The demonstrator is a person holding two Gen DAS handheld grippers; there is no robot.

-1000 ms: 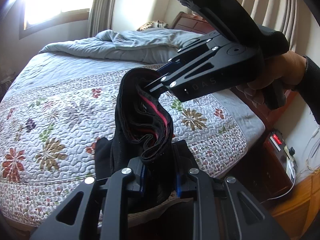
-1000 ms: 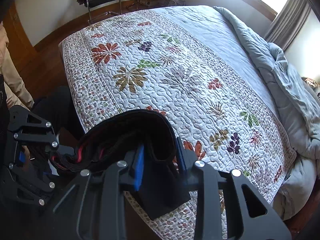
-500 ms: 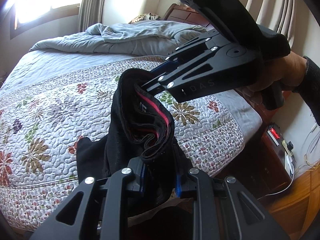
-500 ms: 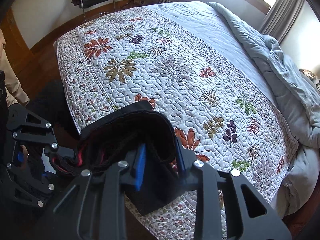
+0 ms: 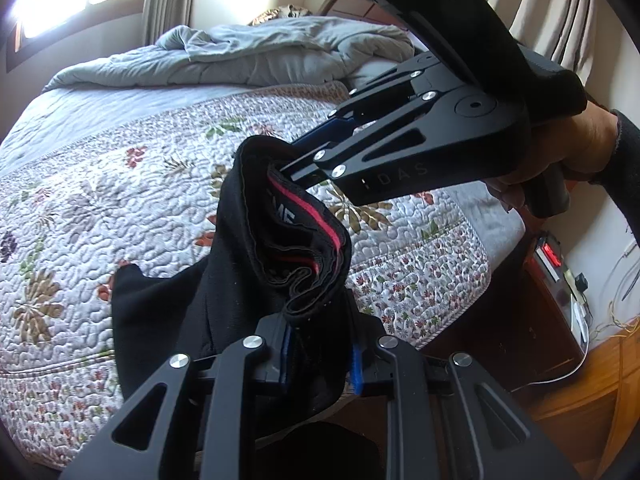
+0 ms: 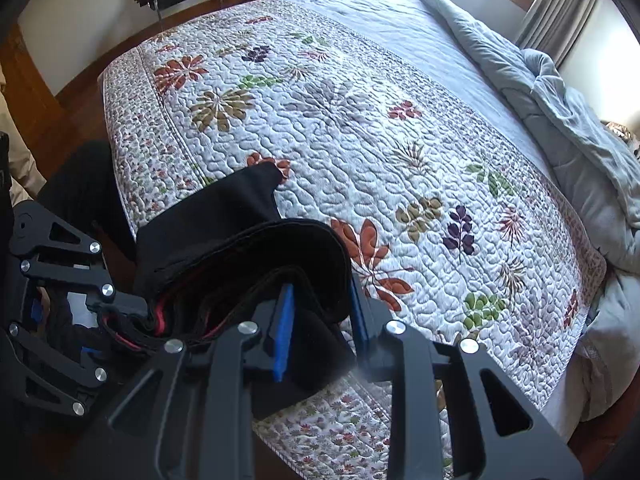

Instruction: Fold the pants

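Now both hand-held grippers are clamping the black pants' waistband above the bed edge.
The left hand-held gripper (image 5: 318, 354) and right hand-held gripper (image 6: 320, 330) are holding the pants (image 5: 256, 248) bunched over the quilt (image 6: 360, 128); slack fabric risks landing creased. "DAS" is showing on the tool; the waistband lettering is unreadable.

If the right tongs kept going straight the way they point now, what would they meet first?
Probably the floral quilt on the bed: the right tongs, gripping the black pants, point down at it, with nothing else visible between. Depth is unclear.
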